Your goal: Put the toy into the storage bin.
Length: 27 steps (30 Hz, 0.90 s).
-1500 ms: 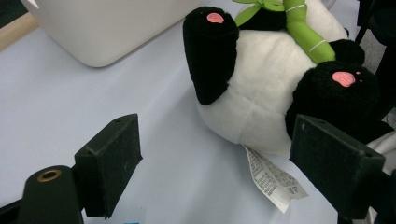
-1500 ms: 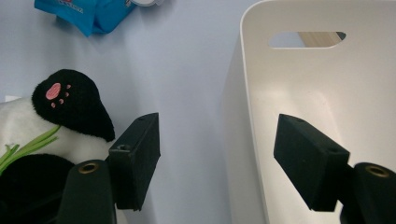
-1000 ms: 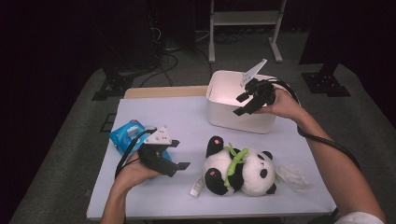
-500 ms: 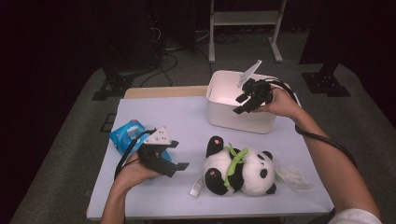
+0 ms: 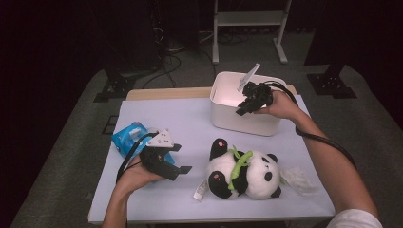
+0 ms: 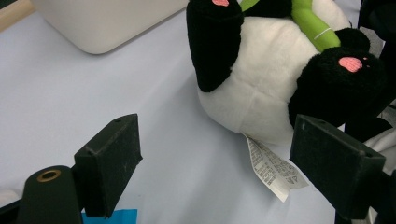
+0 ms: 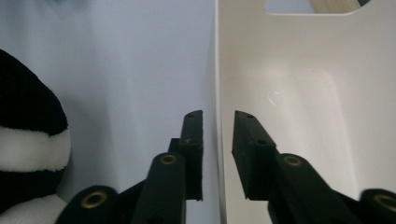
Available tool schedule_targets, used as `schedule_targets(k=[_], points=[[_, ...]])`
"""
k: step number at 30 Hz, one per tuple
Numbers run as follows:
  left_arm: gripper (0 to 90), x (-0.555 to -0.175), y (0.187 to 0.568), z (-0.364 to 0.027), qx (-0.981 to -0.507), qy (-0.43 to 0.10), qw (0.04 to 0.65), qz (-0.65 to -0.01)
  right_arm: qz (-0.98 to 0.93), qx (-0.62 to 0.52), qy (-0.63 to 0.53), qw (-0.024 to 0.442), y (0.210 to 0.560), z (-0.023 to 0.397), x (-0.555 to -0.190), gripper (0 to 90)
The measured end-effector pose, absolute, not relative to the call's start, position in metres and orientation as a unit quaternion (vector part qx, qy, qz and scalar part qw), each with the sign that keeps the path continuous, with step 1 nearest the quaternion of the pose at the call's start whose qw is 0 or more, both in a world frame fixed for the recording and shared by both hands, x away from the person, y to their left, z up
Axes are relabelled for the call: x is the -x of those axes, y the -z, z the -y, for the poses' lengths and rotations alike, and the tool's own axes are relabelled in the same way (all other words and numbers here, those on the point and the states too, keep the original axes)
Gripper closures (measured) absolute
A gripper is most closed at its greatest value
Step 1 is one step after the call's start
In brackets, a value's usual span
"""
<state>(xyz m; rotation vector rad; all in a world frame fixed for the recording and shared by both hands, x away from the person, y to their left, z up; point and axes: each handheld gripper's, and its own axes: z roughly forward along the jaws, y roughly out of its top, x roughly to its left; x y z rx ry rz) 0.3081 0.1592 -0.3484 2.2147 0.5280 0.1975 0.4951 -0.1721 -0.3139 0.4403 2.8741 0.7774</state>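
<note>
Right gripper view alone shows the right gripper (image 7: 218,154) jaws closing astride the bin wall (image 7: 217,70).

High view looks down on the whole counter (image 5: 190,118); both tool views sit close, sharing the panda plush (image 5: 242,171) and white bin (image 5: 240,118).

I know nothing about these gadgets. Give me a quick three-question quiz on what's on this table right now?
1. True or false: the right gripper has its jaws on either side of the white bin's wall.
2. What does the left gripper point at? A) the panda toy B) the blue packet C) the white bin
3. What lies on the table right of the panda toy?

Key: 1 true. 2 A. 3 a crumpled clear wrapper.
</note>
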Motion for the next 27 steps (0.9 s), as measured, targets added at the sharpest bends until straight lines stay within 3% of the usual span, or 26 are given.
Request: schedule_targets(k=[2,5,13,27], points=[[15.1,-0.308,0.348,-0.160,-0.881,-0.079,0.416,-0.210,-0.957,-0.139,-0.248,0.057,0.318,0.167,-0.496,82.4],[15.1,-0.309,0.348,-0.161,-0.881,-0.079,0.416,-0.212,-0.960,-0.127,-0.238,0.068,0.321,0.163,-0.495,87.0],[15.0,-0.310,0.349,-0.165,-0.879,-0.077,0.417,-0.218,-0.962,-0.120,-0.239,0.057,0.320,0.163,-0.495,87.0],[11.0,-0.310,0.351,-0.164,-0.881,-0.079,0.410,-0.224,-0.969,-0.068,-0.236,0.036,0.319,0.149,-0.464,87.0]])
